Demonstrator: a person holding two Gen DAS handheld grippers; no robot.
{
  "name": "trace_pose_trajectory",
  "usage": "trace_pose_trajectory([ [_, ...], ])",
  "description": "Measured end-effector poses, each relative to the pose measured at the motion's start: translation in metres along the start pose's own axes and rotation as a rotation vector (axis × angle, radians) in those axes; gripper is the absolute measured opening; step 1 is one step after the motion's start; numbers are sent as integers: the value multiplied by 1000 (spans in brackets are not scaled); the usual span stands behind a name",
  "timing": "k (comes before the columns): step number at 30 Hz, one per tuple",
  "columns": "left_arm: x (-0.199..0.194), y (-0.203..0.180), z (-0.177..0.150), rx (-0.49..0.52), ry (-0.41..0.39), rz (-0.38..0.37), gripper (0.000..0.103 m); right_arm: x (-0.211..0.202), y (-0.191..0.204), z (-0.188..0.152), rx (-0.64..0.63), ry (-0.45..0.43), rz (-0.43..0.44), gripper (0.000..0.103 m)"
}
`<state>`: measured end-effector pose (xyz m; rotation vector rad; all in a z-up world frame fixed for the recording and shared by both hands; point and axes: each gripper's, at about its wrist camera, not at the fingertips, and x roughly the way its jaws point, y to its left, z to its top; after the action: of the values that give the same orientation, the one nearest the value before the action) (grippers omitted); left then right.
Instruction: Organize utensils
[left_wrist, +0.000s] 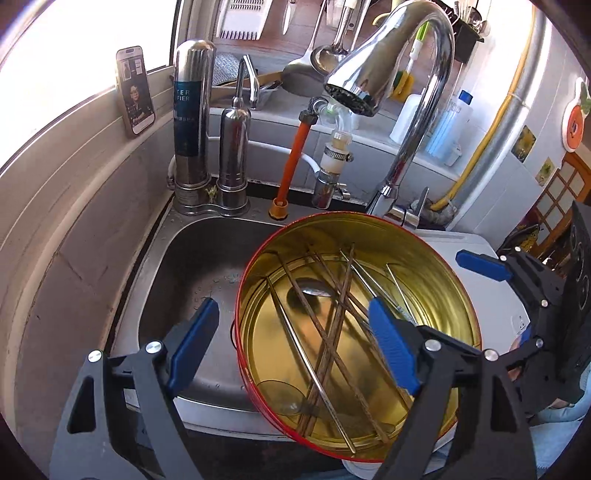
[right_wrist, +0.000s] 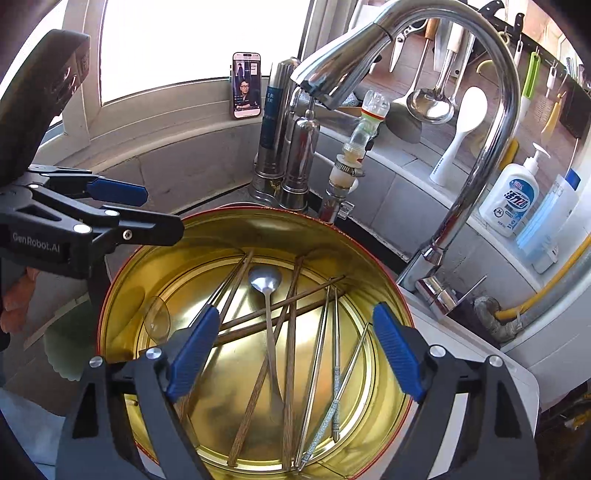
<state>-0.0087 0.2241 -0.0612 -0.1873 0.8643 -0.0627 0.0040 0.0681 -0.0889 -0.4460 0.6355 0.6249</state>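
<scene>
A round tin (left_wrist: 258, 369) (right_wrist: 122, 291), red outside and gold inside, stands at the sink's right edge. It holds several wooden chopsticks (right_wrist: 258, 384), metal chopsticks (right_wrist: 317, 354), a metal spoon (right_wrist: 266, 284) and a clear plastic spoon (right_wrist: 157, 319). My left gripper (left_wrist: 295, 343) is open and empty, straddling the tin's left rim. My right gripper (right_wrist: 295, 347) is open and empty, above the tin's middle. The right gripper also shows in the left wrist view (left_wrist: 491, 266), and the left gripper shows in the right wrist view (right_wrist: 122, 206).
A steel sink (left_wrist: 184, 266) lies left of the tin. A tall chrome faucet (left_wrist: 369, 81) (right_wrist: 461, 110) arches overhead. Water filter cylinders (left_wrist: 194, 122), an orange hose (left_wrist: 295, 155), a phone (right_wrist: 246, 85), soap bottles (right_wrist: 513, 199) and hanging ladles (right_wrist: 432, 99) line the back.
</scene>
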Motion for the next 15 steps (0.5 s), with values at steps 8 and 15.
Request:
trace_pose_trajectory([
  [8,0,2,1,50,57,26,81,8,6,-9,10,78,-67,89],
  [15,-11,-11,-16,172,81,125,81,-3,10,-15,41,100,-74,91],
])
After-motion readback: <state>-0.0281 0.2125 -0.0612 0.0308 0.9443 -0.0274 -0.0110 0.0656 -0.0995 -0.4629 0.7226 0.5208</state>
